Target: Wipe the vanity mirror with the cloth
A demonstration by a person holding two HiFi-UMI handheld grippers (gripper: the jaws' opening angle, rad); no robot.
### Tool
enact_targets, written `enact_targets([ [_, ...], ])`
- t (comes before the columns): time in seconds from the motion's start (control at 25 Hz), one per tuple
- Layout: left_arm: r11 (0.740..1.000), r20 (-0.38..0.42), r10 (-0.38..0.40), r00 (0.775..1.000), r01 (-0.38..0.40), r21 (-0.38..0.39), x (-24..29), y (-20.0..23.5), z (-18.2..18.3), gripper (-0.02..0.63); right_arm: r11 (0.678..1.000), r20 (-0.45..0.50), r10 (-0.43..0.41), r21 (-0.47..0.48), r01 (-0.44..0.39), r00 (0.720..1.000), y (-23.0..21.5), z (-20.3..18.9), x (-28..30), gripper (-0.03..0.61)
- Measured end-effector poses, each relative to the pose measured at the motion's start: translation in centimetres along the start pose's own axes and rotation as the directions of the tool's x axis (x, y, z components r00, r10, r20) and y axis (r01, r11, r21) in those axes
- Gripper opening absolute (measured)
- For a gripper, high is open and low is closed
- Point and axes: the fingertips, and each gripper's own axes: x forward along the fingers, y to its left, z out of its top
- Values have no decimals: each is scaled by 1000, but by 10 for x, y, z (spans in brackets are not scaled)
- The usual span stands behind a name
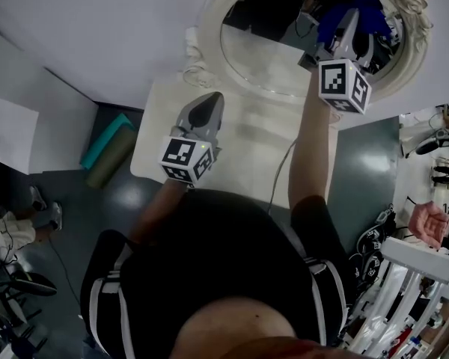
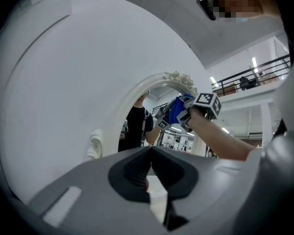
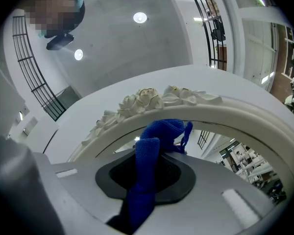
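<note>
Right gripper [image 1: 353, 22], seen from the head view, is raised to the vanity mirror [image 1: 266, 47], with the blue cloth [image 1: 368, 7] bunched at its tip close under the carved crest of the frame; the left gripper [image 1: 207, 107] hangs below the mirror's lower rim, touching nothing. From the left gripper view its jaws are drawn together with nothing between them, and the mirror [image 2: 137, 94] stands ahead. The right gripper view shows the jaws pinched tight on a fold of the cloth [image 3: 154, 138], which lies against the glass just beneath the frame's roses [image 3: 152, 98]. To wipe well, I'd say press only cloth on the glass, keep the hard jaw tips off, and sweep in overlapping passes down from the crest.
</note>
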Motion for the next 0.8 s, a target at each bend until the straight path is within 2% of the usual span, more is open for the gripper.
enact_targets([
  [0.16, 1000, 0, 16, 1000, -16, -4, -7, 21, 1, 12, 999, -11, 26, -18, -26, 1000, 29, -17, 4, 72],
  [0.36, 999, 4, 40, 999, -40, -3, -12, 14, 2, 12, 998, -12, 47, -38, -47, 999, 33, -16, 3, 72],
  [0.56, 998, 6, 69, 998, -69, -11, -28, 51, 3, 12, 993, -30, 87, -77, -89, 996, 85, -44, 5, 72],
  [0.8, 996, 11, 93, 996, -93, -18, -36, 63, 4, 12, 989, -42, 115, -94, -118, 993, 112, -58, 6, 72],
])
